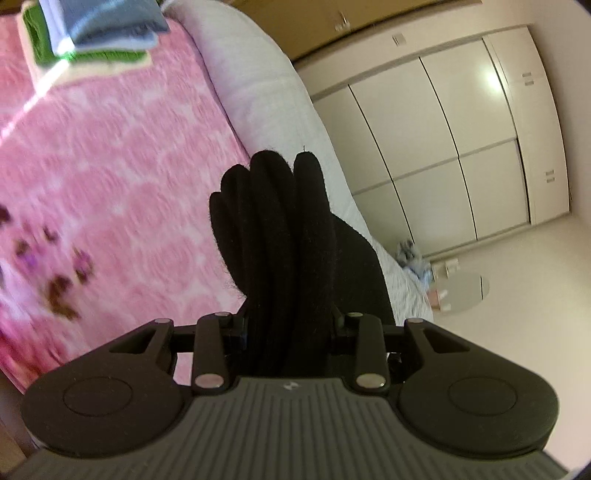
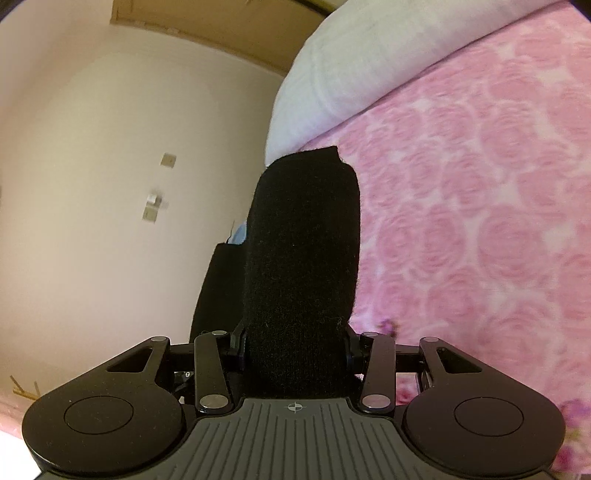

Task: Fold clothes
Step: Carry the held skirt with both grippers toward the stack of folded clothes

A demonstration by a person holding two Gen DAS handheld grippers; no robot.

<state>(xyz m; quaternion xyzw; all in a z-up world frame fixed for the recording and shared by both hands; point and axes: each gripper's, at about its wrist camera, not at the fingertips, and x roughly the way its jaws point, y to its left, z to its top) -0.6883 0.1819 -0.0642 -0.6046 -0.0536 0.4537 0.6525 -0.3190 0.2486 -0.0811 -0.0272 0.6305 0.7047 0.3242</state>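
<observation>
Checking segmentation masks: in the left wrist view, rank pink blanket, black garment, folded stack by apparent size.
1. pink blanket
2. black garment, inflated by nearness to the camera
3. folded stack, far off and cut by the frame edge

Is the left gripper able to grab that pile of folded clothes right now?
Probably not. The left gripper is already clamped on bunched black cloth, and the folded pile lies far off across the pink blanket.
</observation>
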